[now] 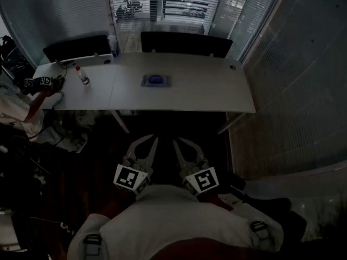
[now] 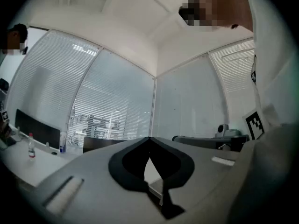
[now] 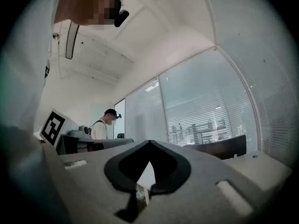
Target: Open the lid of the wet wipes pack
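The wet wipes pack, grey with a blue lid, lies flat in the middle of the white table, far ahead of both grippers. My left gripper and right gripper are held low and close to my body, over the dark floor, pointing toward the table. Each shows its marker cube. In the left gripper view the left gripper has its jaws meeting at the tips with nothing between them. The right gripper stands the same way, shut and empty. The pack is not visible in either gripper view.
A small bottle with a red cap and a taller bottle stand on the table's left part. Two dark chairs sit behind the table. Another person stands at the left end with marked grippers. Blinds cover the glass walls.
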`<state>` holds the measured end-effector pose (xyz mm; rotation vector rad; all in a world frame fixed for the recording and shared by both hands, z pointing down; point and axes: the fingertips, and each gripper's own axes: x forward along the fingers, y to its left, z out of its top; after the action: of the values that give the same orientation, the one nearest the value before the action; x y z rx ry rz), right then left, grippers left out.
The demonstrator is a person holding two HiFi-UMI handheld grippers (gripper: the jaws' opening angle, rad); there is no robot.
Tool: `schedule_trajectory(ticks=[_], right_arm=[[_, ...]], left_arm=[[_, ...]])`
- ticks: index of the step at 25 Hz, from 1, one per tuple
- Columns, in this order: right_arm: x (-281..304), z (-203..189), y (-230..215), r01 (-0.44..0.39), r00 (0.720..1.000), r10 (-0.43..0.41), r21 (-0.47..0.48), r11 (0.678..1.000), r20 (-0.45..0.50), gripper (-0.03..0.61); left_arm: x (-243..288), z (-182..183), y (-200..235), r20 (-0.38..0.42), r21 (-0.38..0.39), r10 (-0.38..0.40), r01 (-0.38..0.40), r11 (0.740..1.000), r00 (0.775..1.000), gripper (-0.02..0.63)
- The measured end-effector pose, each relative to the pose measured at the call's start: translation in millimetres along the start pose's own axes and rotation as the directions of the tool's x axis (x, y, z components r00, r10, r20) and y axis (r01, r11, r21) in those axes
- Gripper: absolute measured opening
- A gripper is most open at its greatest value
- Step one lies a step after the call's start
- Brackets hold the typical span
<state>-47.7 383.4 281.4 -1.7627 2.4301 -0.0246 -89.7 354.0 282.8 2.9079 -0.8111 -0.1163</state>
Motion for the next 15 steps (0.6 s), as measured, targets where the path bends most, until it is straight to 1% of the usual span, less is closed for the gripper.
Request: schedule_trajectory(ticks=[6,10,12,15], right_arm=[[-9,-8,-30,0.018,1.0,-0.019,-0.022,1.0,-0.019,-0.002],[-15,-7,-42,0.024,1.0,-0.024,-0.01,1.0,-0.017,-0.002],[-20,-3,-50,0.021,1.0,-0.021,0.013,1.0,0.011,0.0],[-30,3,-67,0.01,0.999,-0.015,0.087,0.996,0.052,0.0]], left_arm=[[19,-6,-7,-0.021,-0.018,0.017,-0.017,1.0,1.0,0.003],[30,-9,-17,-0.02,-0.017,0.005,-0.005,1.0,1.0,0.003],[35,-11,-24,-0.022,-0.023,0.001,-0.001,1.0,1.0,0.003],[47,-13,-36,-0.027,-0.029,-0.005,0.004,1.0,1.0,0.003]])
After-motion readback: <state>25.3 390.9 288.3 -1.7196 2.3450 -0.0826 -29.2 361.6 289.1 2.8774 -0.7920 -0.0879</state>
